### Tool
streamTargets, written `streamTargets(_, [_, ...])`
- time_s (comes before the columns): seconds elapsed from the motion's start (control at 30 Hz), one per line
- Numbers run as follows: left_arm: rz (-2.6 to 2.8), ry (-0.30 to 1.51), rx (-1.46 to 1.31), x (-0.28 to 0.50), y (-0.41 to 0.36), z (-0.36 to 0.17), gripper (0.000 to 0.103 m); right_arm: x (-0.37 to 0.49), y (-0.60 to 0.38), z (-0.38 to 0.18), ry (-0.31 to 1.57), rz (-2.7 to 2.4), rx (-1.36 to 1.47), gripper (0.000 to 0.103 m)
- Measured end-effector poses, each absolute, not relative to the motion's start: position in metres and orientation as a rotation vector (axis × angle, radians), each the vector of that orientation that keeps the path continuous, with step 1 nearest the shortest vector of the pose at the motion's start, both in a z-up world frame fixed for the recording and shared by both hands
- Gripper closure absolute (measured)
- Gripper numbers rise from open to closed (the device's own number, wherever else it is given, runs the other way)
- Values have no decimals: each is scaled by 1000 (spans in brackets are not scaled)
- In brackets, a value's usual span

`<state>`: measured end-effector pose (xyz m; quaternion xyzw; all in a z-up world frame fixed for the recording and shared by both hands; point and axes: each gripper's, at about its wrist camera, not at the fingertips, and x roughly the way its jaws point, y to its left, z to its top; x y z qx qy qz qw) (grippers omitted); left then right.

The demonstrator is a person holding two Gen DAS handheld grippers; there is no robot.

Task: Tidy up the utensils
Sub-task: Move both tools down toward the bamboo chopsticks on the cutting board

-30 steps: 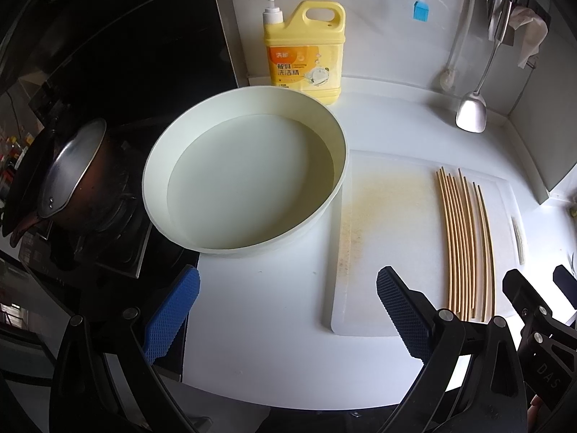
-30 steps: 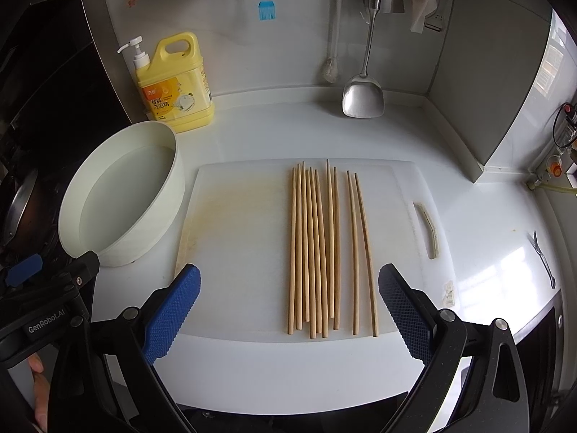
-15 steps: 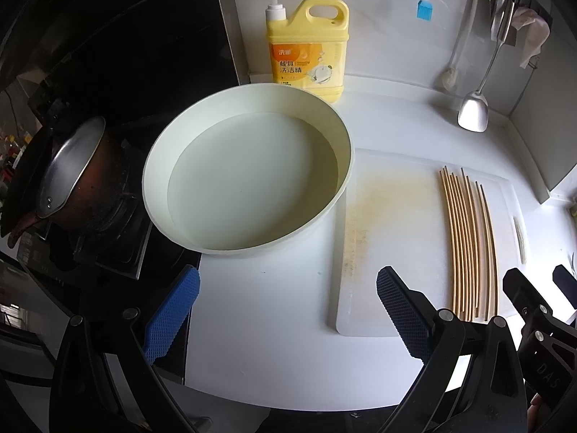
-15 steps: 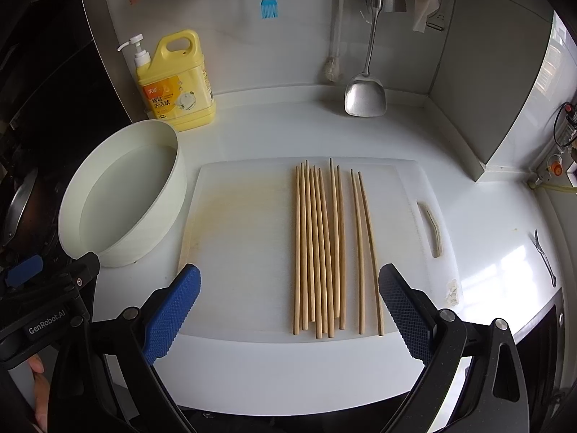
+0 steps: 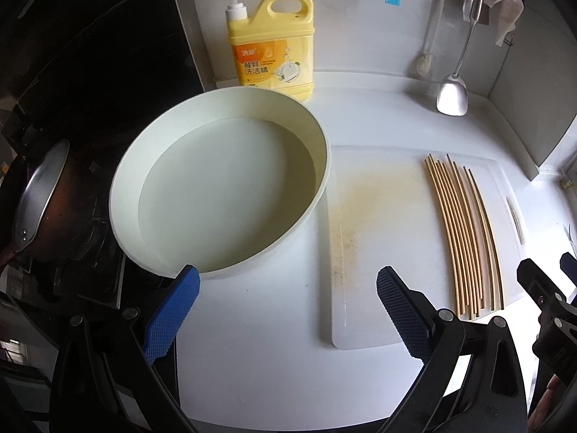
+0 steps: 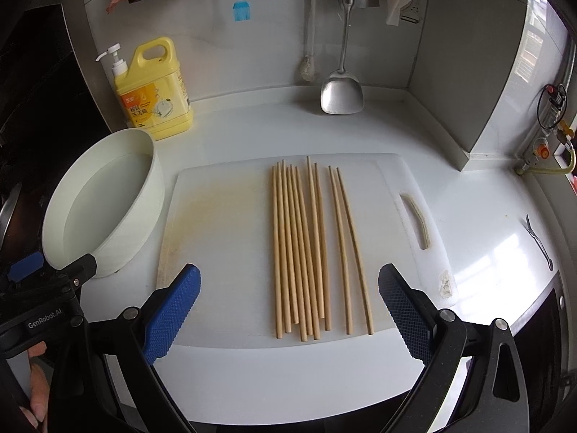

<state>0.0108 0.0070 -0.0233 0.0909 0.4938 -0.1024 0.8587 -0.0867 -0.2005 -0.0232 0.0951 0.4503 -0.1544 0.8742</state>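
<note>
Nothing is picked up yet: my right gripper hangs wide open over the chopsticks at twelve o'clock on the cutting board. My left gripper is open, empty. Next, descend and pinch one pair.

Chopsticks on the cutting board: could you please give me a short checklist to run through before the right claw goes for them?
1. Right claw open, holding nothing: ok.
2. Left claw open, holding nothing: ok.
3. Chopsticks lying flat on the cutting board: ok.
4. Chopsticks between the right claw's fingers: ok.
5. Chopsticks evenly paired and aligned: not ok.
6. A holder for them in view: not ok.
</note>
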Motion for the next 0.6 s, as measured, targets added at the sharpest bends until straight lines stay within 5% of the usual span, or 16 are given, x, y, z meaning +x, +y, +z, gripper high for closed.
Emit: streamTargets(0.6, [-245,1043,127,-11,-88,-58,6,-110,-315,-87,901,-179,165,9])
